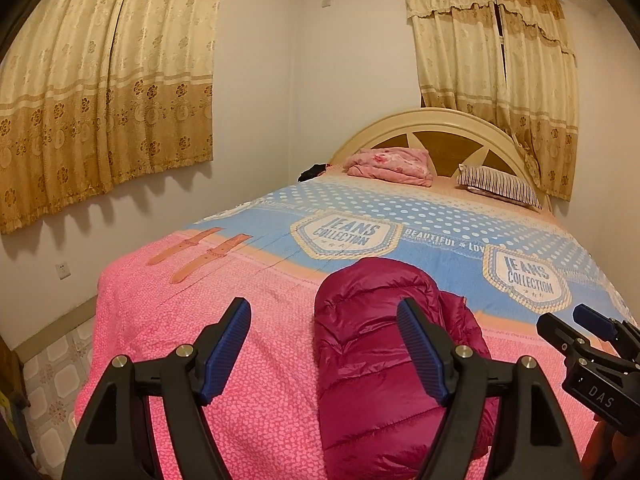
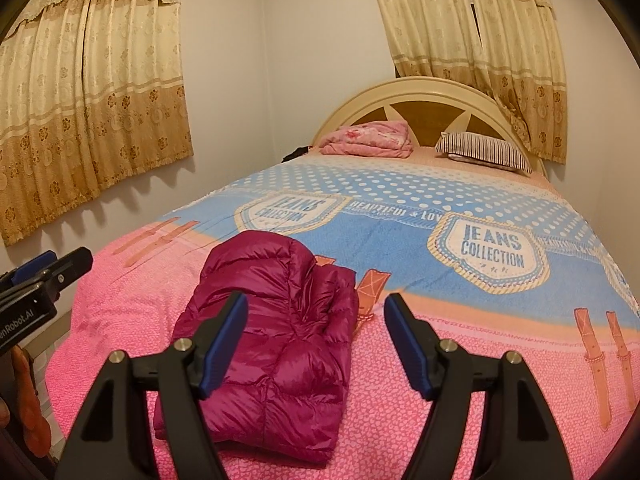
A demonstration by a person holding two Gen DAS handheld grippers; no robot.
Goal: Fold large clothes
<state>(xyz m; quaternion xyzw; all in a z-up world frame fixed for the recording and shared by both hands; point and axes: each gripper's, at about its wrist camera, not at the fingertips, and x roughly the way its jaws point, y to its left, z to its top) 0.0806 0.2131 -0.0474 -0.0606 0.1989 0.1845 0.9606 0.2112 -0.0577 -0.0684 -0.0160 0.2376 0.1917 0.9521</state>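
The magenta puffer jacket (image 2: 268, 344) lies folded compactly on the near end of the bed (image 2: 400, 420); folding seems finished. Both the left tongs (image 1: 324, 356) and right tongs (image 2: 316, 344) gape empty above it, so next comes perhaps a tidy press.

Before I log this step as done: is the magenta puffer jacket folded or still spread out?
Folded. The magenta puffer jacket lies as a compact layered bundle on the pink bedspread, no sleeves spread out. Both tools, left and right, are open, holding nothing.

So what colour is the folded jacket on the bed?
Magenta jacket, clearest in the right wrist view.
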